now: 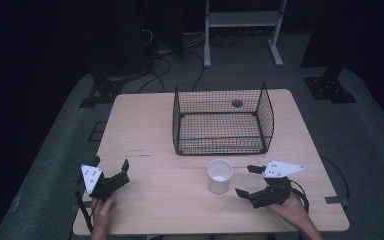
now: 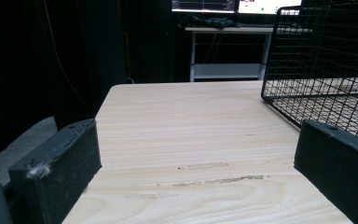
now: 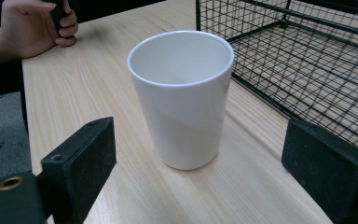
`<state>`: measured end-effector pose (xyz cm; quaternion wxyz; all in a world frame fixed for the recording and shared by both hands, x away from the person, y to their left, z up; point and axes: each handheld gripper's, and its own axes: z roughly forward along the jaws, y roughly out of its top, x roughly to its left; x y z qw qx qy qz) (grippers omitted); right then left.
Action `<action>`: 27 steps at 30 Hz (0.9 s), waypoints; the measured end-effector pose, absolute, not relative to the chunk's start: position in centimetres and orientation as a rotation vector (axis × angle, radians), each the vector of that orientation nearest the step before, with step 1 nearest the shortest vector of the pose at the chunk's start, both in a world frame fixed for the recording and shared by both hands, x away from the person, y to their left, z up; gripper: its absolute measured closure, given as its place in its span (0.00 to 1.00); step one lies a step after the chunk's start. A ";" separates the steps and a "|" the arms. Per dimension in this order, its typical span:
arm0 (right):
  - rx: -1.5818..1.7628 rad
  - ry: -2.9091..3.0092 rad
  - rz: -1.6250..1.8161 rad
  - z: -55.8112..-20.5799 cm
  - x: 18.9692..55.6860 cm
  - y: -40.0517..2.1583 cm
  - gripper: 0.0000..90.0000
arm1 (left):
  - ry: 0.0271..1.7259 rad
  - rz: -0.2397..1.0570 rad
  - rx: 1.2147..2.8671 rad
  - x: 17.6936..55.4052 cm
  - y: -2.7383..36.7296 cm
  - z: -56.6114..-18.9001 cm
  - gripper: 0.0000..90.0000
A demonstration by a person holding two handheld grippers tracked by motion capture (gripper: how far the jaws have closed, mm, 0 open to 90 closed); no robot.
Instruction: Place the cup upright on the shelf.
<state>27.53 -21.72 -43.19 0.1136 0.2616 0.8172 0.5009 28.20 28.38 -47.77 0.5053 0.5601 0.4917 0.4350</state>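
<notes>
A white cup [image 1: 219, 175] stands upright and empty on the wooden table [image 1: 155, 130], just in front of a black wire basket [image 1: 222, 119]. My right gripper [image 1: 246, 180] sits to the cup's right, jaws wide apart and pointing at it, a short gap away. In the right gripper view the cup [image 3: 182, 95] stands between and beyond the two jaws, untouched. My left gripper [image 1: 111, 167] rests open near the table's front left, with nothing between its jaws; bare table [image 2: 186, 135] lies ahead of it.
The basket [image 2: 326, 60] is empty and stands at the table's middle back. A white desk frame [image 1: 242, 25] and cables lie on the floor beyond. The person's left hand [image 3: 32, 25] grips the other gripper at the far edge.
</notes>
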 end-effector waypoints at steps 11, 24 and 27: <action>0.732 2.440 1.440 -42.9 28.5 -19.7 0.09 | 1.186 1.050 1.351 28.2 28.4 -47.8 0.00; 0.743 2.474 1.403 -43.8 29.9 -17.5 0.03 | 1.184 1.050 1.353 28.2 28.4 -47.8 0.00; 0.745 2.478 1.416 -43.9 30.1 -17.0 0.03 | 1.184 1.051 1.353 28.2 28.4 -47.8 0.00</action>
